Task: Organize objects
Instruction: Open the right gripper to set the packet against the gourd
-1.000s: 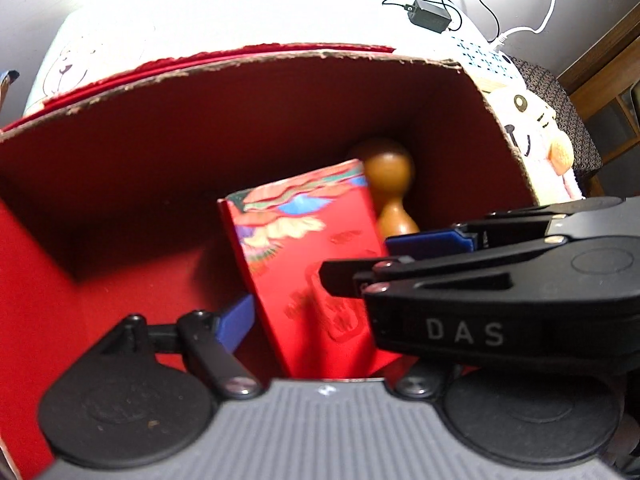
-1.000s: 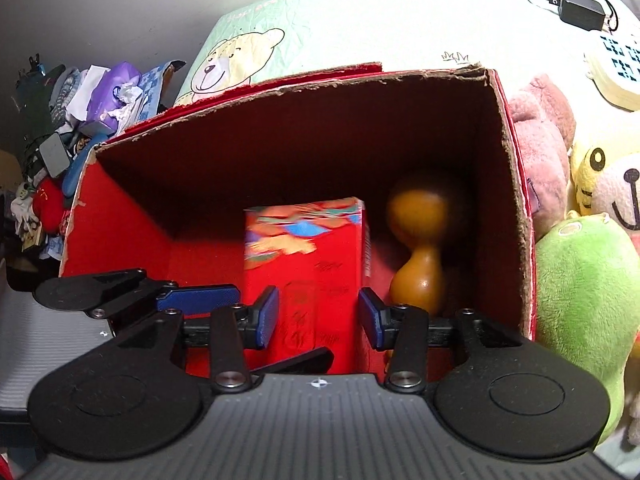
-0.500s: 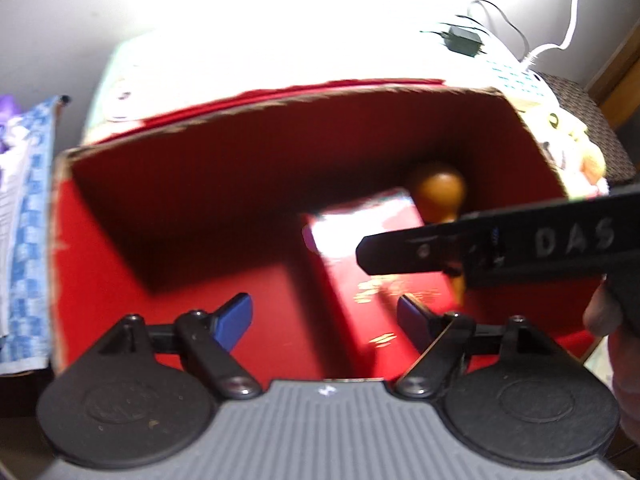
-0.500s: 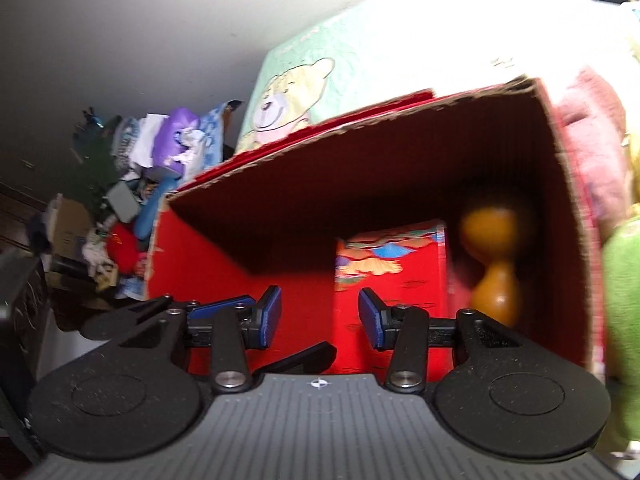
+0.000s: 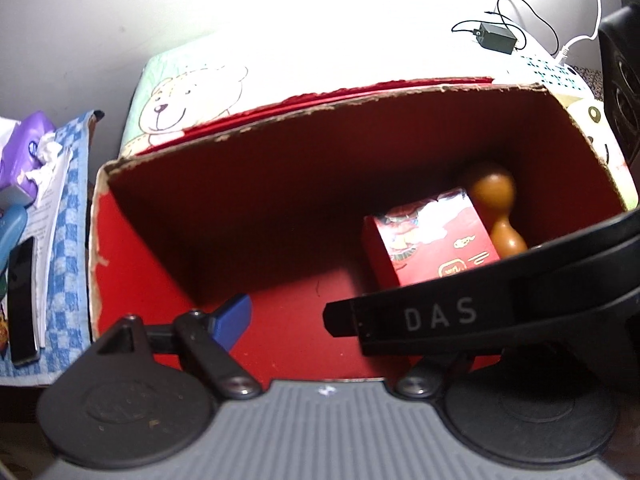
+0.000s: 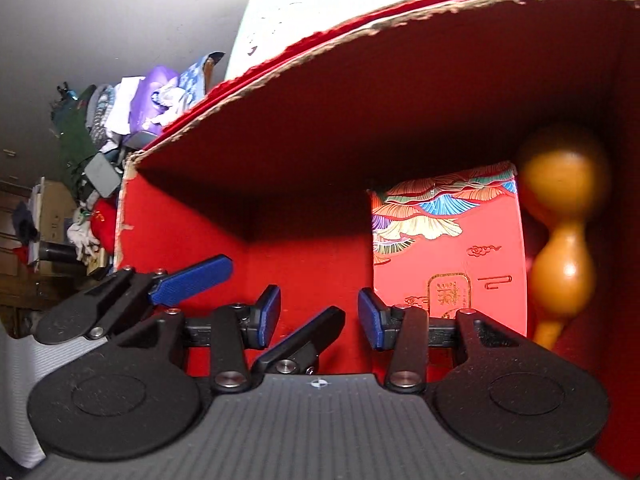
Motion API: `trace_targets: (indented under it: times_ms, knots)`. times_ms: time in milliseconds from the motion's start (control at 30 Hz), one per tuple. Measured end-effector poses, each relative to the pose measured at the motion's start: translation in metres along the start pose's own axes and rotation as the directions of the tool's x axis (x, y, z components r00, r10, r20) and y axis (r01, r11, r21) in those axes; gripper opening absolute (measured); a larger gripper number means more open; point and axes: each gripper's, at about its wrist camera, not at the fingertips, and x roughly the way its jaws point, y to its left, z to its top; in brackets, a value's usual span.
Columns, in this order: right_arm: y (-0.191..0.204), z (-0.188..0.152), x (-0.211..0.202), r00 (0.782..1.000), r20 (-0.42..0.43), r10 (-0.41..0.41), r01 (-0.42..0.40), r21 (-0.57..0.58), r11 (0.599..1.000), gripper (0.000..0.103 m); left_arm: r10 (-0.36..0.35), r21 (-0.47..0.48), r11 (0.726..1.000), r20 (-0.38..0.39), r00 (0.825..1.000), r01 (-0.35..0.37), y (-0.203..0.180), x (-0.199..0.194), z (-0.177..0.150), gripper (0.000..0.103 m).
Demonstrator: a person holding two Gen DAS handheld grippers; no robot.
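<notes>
Item: red packet (image 6: pixel 448 256) upright by the wooden gourd (image 6: pixel 560 240) in the red box (image 6: pixel 180 232), ahead-right of my empty, parted right tongs (image 6: pixel 318 316), the nearer; left tongs (image 5: pixel 340 312) just widening, empty.

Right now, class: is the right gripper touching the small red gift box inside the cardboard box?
Apart. In the right wrist view the right gripper stands open with only the box floor between its pads, and the red gift box sits beyond and to the right.
</notes>
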Motion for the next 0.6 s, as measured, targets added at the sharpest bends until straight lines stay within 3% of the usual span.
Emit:
trace_targets:
  times_ms: [600]
  knots:
    - [-0.028, -0.006, -0.004, 0.994, 0.051, 0.092, -0.098, 0.124, 0.987, 0.04, -0.027, 0.006, 1.0, -0.014, 1.0, 0.027, -0.005, 0.012, 0.006, 0.092]
